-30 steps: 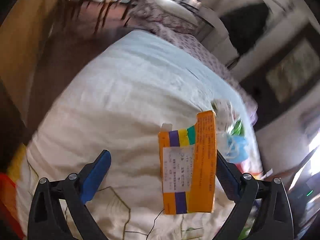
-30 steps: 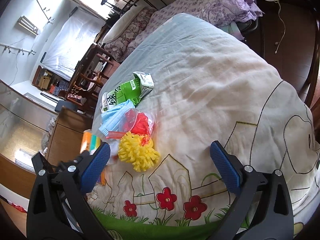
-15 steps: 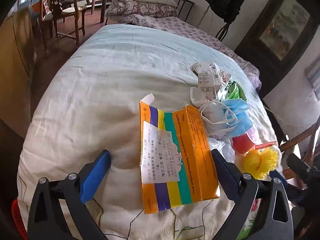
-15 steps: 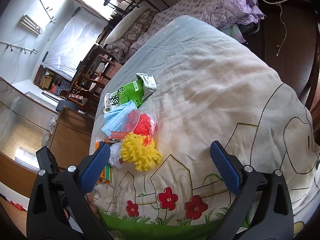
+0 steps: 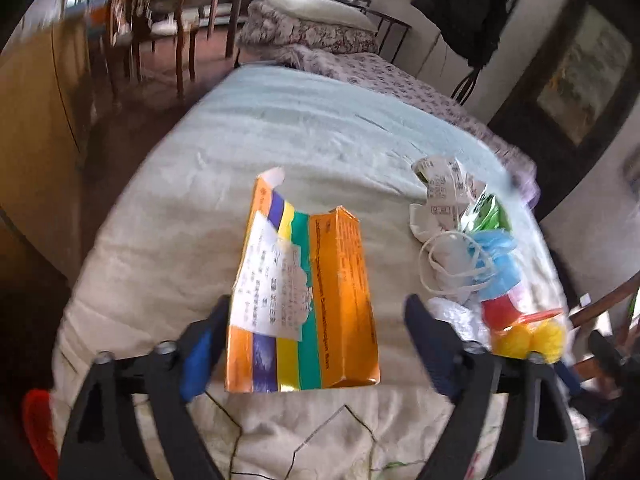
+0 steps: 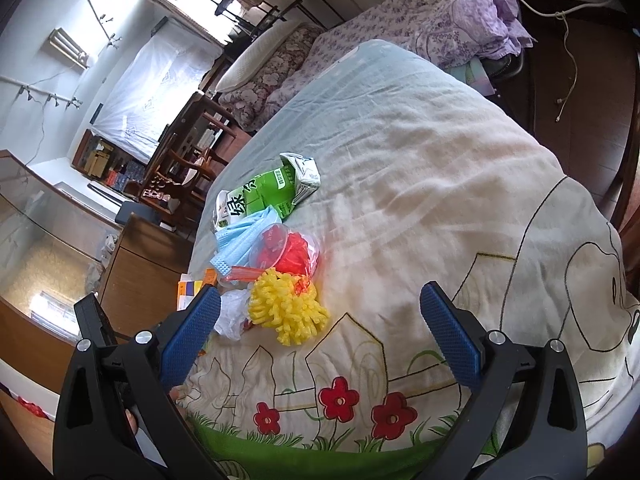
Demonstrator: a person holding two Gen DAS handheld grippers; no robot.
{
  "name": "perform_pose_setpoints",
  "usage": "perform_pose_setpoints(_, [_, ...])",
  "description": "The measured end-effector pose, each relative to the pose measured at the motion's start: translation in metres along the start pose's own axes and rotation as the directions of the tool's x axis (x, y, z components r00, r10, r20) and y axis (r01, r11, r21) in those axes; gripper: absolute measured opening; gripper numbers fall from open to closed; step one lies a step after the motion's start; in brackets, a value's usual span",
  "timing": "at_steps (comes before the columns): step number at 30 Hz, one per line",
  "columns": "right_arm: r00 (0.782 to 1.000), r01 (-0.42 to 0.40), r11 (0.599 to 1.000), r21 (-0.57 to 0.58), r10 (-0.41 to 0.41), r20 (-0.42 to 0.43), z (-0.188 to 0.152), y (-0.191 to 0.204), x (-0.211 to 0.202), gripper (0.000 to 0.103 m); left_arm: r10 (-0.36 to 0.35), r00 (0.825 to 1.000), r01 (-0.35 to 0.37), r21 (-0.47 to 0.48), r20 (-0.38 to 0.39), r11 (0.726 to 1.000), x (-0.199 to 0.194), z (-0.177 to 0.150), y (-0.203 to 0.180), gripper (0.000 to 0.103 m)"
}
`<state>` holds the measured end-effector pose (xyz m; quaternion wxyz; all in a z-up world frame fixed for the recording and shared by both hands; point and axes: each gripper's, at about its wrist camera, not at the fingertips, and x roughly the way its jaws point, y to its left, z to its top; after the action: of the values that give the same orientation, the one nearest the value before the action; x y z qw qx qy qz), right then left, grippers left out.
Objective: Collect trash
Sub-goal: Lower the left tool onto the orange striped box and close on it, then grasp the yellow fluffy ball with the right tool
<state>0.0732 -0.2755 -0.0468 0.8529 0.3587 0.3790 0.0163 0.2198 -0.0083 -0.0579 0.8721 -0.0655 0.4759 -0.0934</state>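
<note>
Left wrist view: fingers (image 5: pixel 316 344) closing around the orange carton (image 5: pixel 304 304); probably light, crushable cardboard; grip its long sides.

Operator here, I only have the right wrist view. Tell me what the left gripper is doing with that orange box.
Observer: The left gripper straddles the orange box; its jaws are closing, right pad not yet touching.
Operator: Describe the box's face.
Observer: Purple, yellow and green stripes, with a white printed label stuck on it.
Operator: Report anything hidden behind the blue mask.
Observer: White ear loops on crumpled white material, and a printed paper slip beyond it.
</note>
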Motion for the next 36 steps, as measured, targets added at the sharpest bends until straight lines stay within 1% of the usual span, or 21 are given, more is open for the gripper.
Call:
perform_pose_setpoints(1, [1.000,0.001,1.000,-0.003,-0.001,0.000,0.000,0.000,0.000,0.096,0.039,0.999,-0.039,0.037,0.010,0.999,0.001,0.001,-0.007,0.091])
perform_pose_setpoints(3, [1.000,0.001,1.000,-0.005,-0.001,0.001,0.000,0.000,0.000,0.096,0.073,0.997,-0.074,0.068,0.021,0.995,0.002,0.001,-0.011,0.091])
perform_pose_setpoints(4, [1.000,0.002,1.000,-0.007,-0.002,0.002,0.000,0.000,-0.001,0.096,0.108,0.994,-0.110,0.084,0.032,0.990,0.003,0.004,-0.013,0.091])
perform_pose_setpoints(7, [1.000,0.002,1.000,-0.011,-0.002,0.003,0.001,0.000,-0.001,0.096,0.165,0.985,-0.169,0.093,0.053,0.981,0.005,0.009,-0.010,0.091])
perform_pose_setpoints(9, [1.000,0.003,1.000,-0.014,-0.003,0.005,0.000,0.001,-0.001,0.096,0.170,0.985,-0.172,0.091,0.033,0.981,0.010,0.010,-0.008,0.091])
perform_pose_setpoints(10, [1.000,0.004,1.000,-0.021,-0.004,0.007,0.001,0.002,-0.001,0.096,0.174,0.985,-0.173,0.088,0.002,0.981,0.015,0.009,-0.006,0.091])
perform_pose_setpoints(11, [1.000,0.004,1.000,-0.028,-0.004,0.007,0.001,0.003,-0.002,0.096,0.175,0.984,-0.173,0.090,-0.016,0.981,0.018,0.008,-0.005,0.090])
perform_pose_setpoints(12, [1.000,0.003,0.999,-0.034,-0.003,0.007,0.001,0.005,-0.002,0.096,0.177,0.984,-0.173,0.092,-0.031,0.981,0.021,0.007,-0.004,0.085])
perform_pose_setpoints(13, [1.000,-0.001,0.999,-0.045,0.002,0.008,0.001,0.006,-0.003,0.096,0.170,0.985,-0.166,0.092,-0.033,0.982,0.021,0.007,-0.004,0.081])
perform_pose_setpoints(15, [1.000,-0.016,0.998,-0.060,0.017,0.010,0.002,0.009,-0.004,0.096,0.139,0.990,-0.138,0.091,-0.008,0.986,0.014,0.006,-0.004,0.060])
perform_pose_setpoints(18, [0.999,-0.039,0.996,-0.075,0.040,0.016,0.002,0.011,-0.006,0.096,0.070,0.997,-0.073,0.087,0.035,0.994,0.000,0.005,-0.004,0.058])
perform_pose_setpoints(19, [0.999,-0.044,0.996,-0.083,0.046,0.019,0.002,0.011,-0.007,0.096,0.050,0.997,-0.056,0.088,0.066,0.995,-0.007,0.005,-0.004,0.058])
perform_pose_setpoints(22, [0.999,-0.048,0.994,-0.094,0.050,0.021,0.001,0.013,-0.006,0.096,0.006,0.993,-0.017,0.089,0.114,0.996,-0.021,0.004,-0.008,0.058])
perform_pose_setpoints(25, [0.999,-0.049,0.993,-0.107,0.051,0.018,0.001,0.016,-0.005,0.094,-0.040,0.991,0.030,0.080,0.128,0.996,-0.028,0.003,-0.008,0.058])
perform_pose_setpoints(28, [0.999,-0.034,0.989,-0.143,0.036,0.014,-0.001,0.022,-0.003,0.091,-0.053,0.991,0.044,0.078,0.124,0.996,-0.029,0.001,-0.009,0.059])
perform_pose_setpoints(34, [0.999,0.045,0.968,-0.245,-0.041,0.022,-0.009,0.037,0.006,0.083,-0.033,0.993,0.022,0.091,0.111,0.996,-0.025,0.000,-0.015,0.059])
perform_pose_setpoints(36, [0.997,0.072,0.959,-0.273,-0.070,0.017,-0.011,0.041,0.012,0.078,-0.029,0.994,0.019,0.089,0.108,0.996,-0.024,-0.001,-0.013,0.059])
